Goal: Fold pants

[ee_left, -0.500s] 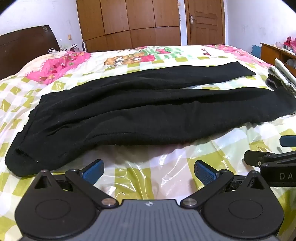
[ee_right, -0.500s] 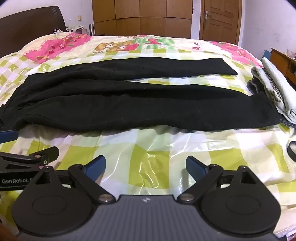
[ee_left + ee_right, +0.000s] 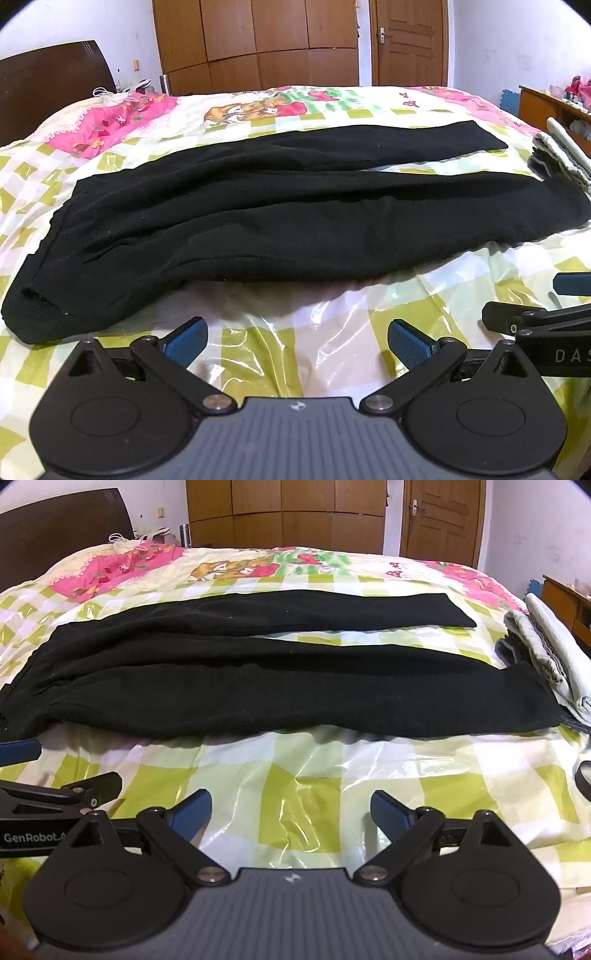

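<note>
Black fabric fills the middle of the left wrist view: the pants (image 3: 295, 221) lie flat across the bed (image 3: 295, 332), spread sideways ahead of the left hand-held gripper (image 3: 297, 341), waistband end off to its left and the two legs running away to its right, the farther leg splitting off from the nearer one toward the right. The left hand-held gripper is released, its blue fingertips (image 3: 186, 339) spread wide over the shiny green-and-white checked sheet, short of the near edge of the pants and not touching them. Just to its right, part of the right hand-held gripper (image 3: 546, 317) shows at the frame edge. Beyond the pants leg ends, far right, a pile of pale folded clothes (image 3: 561, 155) sits on the bed, and a wooden wardrobe (image 3: 258, 40) and door (image 3: 410, 40) stand past the bed. In the right wrist view the pants (image 3: 258, 679) again stretch across the bed (image 3: 295, 775) ahead of the right hand-held gripper (image 3: 291, 810), whose blue fingertips (image 3: 389, 808) are likewise parted, holding nothing, above the checked sheet and apart from the cloth. The near leg's cuff lies ahead and to its right, touching the folded clothes (image 3: 546, 646). The left hand-held gripper (image 3: 59, 794) shows just to its left, near the waistband end.
</note>
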The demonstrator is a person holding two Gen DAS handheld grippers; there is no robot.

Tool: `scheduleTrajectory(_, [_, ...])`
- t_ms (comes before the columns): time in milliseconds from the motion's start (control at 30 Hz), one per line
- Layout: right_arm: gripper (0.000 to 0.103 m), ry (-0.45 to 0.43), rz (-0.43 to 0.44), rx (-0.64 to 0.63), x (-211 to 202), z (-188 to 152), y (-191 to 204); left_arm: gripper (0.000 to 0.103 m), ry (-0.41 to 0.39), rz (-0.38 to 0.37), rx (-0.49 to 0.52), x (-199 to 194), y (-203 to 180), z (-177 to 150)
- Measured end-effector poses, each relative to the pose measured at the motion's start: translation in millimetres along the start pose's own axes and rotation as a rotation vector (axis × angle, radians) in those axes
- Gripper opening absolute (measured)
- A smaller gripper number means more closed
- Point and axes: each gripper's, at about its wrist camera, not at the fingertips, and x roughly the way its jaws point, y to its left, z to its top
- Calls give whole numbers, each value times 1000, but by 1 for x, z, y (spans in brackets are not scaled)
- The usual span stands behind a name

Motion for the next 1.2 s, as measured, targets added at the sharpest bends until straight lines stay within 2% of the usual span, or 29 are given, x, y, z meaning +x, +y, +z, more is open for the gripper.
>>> scheduleTrajectory(1200, [91, 6, 4, 1, 0, 0, 1, 103, 3, 5, 9, 3, -1, -4])
